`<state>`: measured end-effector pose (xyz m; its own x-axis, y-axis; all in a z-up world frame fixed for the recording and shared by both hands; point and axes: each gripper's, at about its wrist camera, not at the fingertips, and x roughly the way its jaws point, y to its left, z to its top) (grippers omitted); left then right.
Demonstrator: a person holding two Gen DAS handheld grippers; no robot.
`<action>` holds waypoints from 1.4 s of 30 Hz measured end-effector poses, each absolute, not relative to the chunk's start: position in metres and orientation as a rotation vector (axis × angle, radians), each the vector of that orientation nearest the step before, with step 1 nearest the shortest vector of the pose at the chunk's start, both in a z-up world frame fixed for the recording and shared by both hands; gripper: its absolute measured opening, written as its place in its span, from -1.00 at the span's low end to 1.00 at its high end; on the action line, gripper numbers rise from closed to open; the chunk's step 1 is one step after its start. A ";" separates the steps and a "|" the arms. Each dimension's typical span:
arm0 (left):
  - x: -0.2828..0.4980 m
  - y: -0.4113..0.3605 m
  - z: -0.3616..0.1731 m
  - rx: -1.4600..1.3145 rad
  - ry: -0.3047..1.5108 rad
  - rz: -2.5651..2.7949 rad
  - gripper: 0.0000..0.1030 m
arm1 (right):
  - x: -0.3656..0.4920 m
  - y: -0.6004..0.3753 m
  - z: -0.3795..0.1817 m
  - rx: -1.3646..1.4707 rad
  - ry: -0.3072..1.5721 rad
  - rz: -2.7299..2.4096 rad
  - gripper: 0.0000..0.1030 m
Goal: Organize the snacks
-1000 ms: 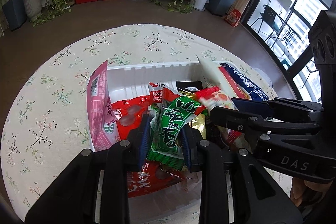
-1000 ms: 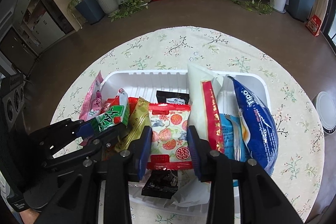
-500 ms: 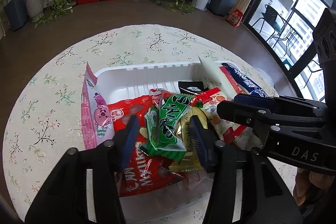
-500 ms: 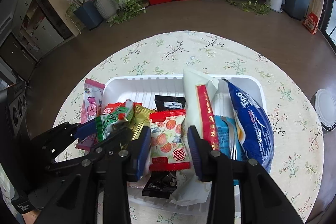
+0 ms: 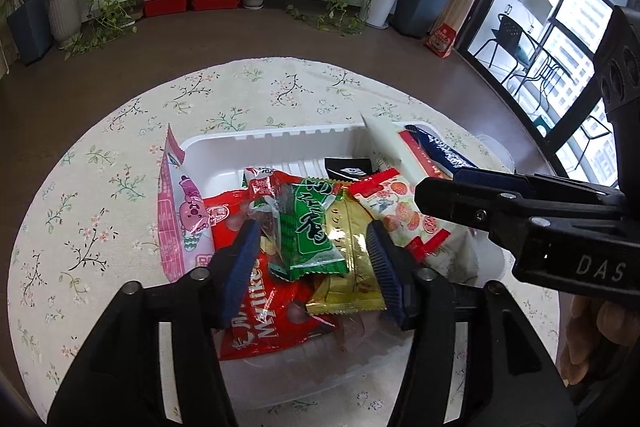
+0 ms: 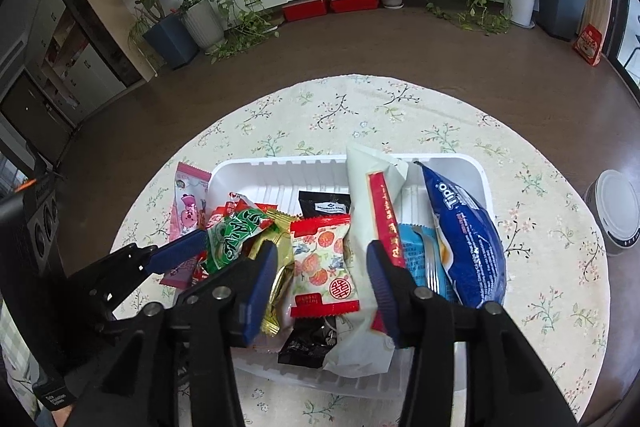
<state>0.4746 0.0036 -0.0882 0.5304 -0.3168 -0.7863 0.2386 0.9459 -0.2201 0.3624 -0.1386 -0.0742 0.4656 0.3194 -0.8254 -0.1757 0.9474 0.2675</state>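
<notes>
A white tray (image 5: 280,143) (image 6: 280,163) on the round table is filled with snack packets. My left gripper (image 5: 312,239) hovers over its left part with jaws opening. A green packet (image 5: 308,227) and a gold one (image 5: 348,259) lie loose between them, untouched by the pads. Over the middle, the jaws of my right gripper (image 6: 322,259) are opening too. A red-and-white peach-print packet (image 6: 324,267) rests in the tray between them, free of the pads. A pink packet (image 5: 180,211) leans on the tray's left rim.
A red bag (image 5: 260,315) lies under the green packet. A long white packet (image 6: 372,195), a blue bag (image 6: 464,247) and a black packet (image 6: 324,203) fill the tray's right and back. A white round tin (image 6: 616,215) stands at the table's right edge.
Both grippers have opened. The left one let go of the green packet, which now lies flat in the tray. The right one released the peach-print packet.
</notes>
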 end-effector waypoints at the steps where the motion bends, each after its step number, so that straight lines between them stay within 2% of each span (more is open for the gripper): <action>1: 0.471 0.003 -0.086 -0.087 0.948 -0.333 0.21 | 0.361 -0.141 -0.072 0.164 1.039 0.304 0.23; 2: 0.466 0.002 -0.083 -0.083 0.937 -0.331 0.26 | 0.359 -0.143 -0.070 0.175 1.032 0.303 0.28; 4: 0.456 0.001 -0.074 -0.075 0.915 -0.325 0.55 | 0.353 -0.147 -0.063 0.193 1.011 0.303 0.48; 7: 0.439 0.003 -0.061 -0.086 0.875 -0.315 0.94 | 0.339 -0.155 -0.050 0.213 0.963 0.304 0.66; 12: 0.393 0.011 -0.040 -0.090 0.792 -0.291 0.99 | 0.303 -0.174 -0.028 0.237 0.877 0.285 0.83; 26: 0.200 0.006 -0.008 0.078 0.595 -0.090 0.99 | 0.154 -0.199 -0.006 0.169 0.660 0.208 0.87; 33: 0.143 0.013 0.000 0.003 0.608 -0.043 0.99 | 0.076 -0.199 0.009 0.125 0.540 0.170 0.98; 39: 0.109 0.019 -0.005 -0.039 0.707 0.036 0.99 | 0.026 -0.197 0.022 0.085 0.442 0.136 1.00; 42: 0.091 0.017 -0.001 -0.028 0.667 0.072 0.99 | 0.011 -0.191 0.024 0.073 0.421 0.152 1.00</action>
